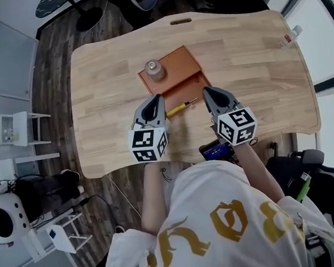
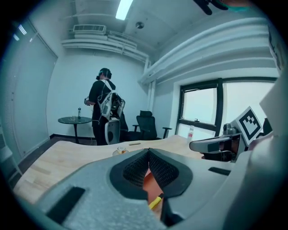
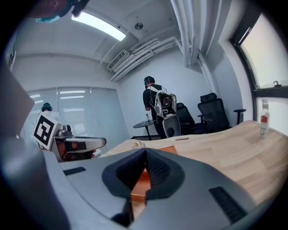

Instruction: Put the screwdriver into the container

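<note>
The worktop (image 1: 248,61) carries a shallow brown container (image 1: 174,66) near its middle, with a small capped jar (image 1: 154,70) standing in its far-left part. The screwdriver (image 1: 181,107) is not in the container. It lies flat on the worktop just beside the container's near edge, its yellow handle toward the left and its thin metal shaft pointing right.

The left gripper (image 1: 157,97) sits just left of the handle and the right gripper (image 1: 207,90) just right of the shaft tip, so the tool lies between them. Both point toward the container.

In the left gripper view, the left gripper's (image 2: 148,153) jaws are closed tip to tip with nothing between them. A bit of the yellow handle (image 2: 155,201) shows below them through the gap. In the right gripper view, the right gripper's (image 3: 145,151) jaws are likewise pressed together and empty, with the brown container (image 3: 140,183) showing beyond.

A clear bottle (image 1: 291,36) stands near the worktop's far-right edge, well apart from the rest.
</note>
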A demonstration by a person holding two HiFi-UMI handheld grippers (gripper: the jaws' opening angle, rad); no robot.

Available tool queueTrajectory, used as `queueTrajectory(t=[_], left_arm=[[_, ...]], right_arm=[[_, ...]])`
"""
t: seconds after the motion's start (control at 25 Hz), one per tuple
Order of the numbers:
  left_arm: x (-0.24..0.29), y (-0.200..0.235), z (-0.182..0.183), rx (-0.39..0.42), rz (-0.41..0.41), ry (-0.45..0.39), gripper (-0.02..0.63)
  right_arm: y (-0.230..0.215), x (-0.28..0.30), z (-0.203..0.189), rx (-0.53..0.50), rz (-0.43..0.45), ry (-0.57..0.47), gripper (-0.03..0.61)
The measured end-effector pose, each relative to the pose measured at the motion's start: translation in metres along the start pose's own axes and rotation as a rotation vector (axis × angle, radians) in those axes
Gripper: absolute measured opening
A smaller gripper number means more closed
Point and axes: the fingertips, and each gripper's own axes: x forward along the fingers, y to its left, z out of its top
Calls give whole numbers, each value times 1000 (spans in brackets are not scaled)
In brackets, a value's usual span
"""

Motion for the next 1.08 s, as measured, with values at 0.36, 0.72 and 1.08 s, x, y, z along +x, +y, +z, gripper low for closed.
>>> queueTrajectory(t=[0.36, 0.72, 1.08], left_arm=[[-16, -9, 5, -53, -23, -68, 9], [-16, -17, 10, -34, -31, -80, 9], [-10, -22, 14, -48, -43, -90, 9]], right_arm=[[-4, -15, -2, 24, -38, -31, 9], [1, -21, 8, -71, -44, -45, 9], [3, -23, 6, -89, -18, -43, 9]])
